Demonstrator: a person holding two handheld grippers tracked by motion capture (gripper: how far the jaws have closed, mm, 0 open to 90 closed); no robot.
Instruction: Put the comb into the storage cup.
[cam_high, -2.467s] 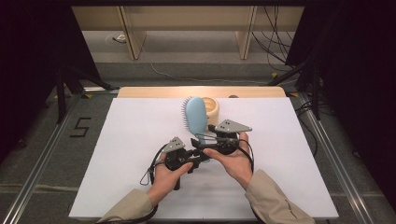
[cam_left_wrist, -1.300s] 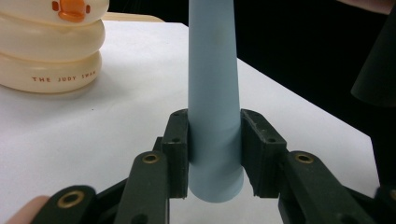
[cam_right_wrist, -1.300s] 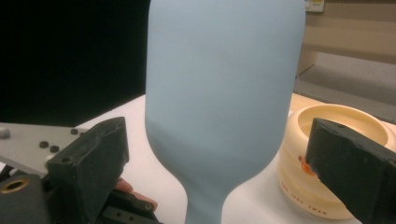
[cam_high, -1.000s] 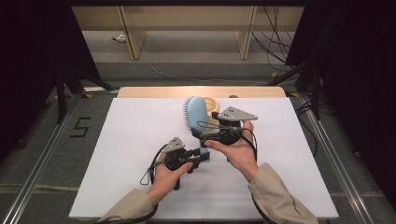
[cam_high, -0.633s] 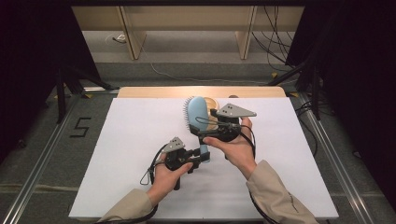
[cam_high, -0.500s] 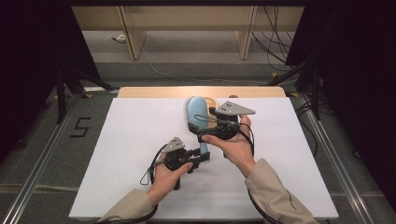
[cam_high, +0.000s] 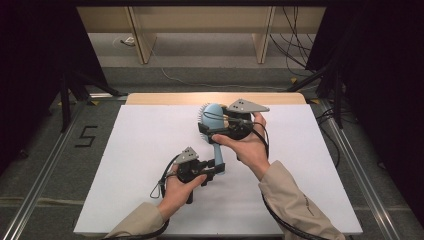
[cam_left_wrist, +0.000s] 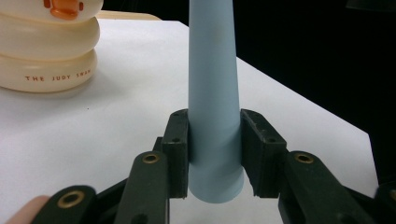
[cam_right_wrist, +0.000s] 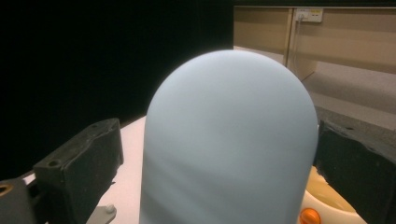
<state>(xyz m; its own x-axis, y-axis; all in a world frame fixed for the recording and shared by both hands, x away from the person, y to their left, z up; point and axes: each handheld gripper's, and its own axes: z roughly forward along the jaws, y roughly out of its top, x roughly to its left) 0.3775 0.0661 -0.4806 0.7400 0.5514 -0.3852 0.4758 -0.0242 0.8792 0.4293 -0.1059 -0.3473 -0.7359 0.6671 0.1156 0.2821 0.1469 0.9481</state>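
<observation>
My left gripper (cam_high: 212, 169) is clamped on the handle end of the pale blue hairbrush (cam_high: 214, 131), both pads pressing its sides (cam_left_wrist: 215, 140). The brush runs from that grip toward the far edge of the white table (cam_high: 140, 150), head outermost, bristles showing along its left side. My right gripper (cam_high: 207, 131) straddles the brush head (cam_right_wrist: 229, 140); one jaw stands clear of it and the other sits just beside it, contact I cannot confirm. A cream stacked toy (cam_left_wrist: 49, 46) stands on the table beside the brush head.

Pale blue hairbrush (cam_high: 214, 131); cream toy (cam_left_wrist: 49, 44); white table (cam_high: 135, 150).
</observation>
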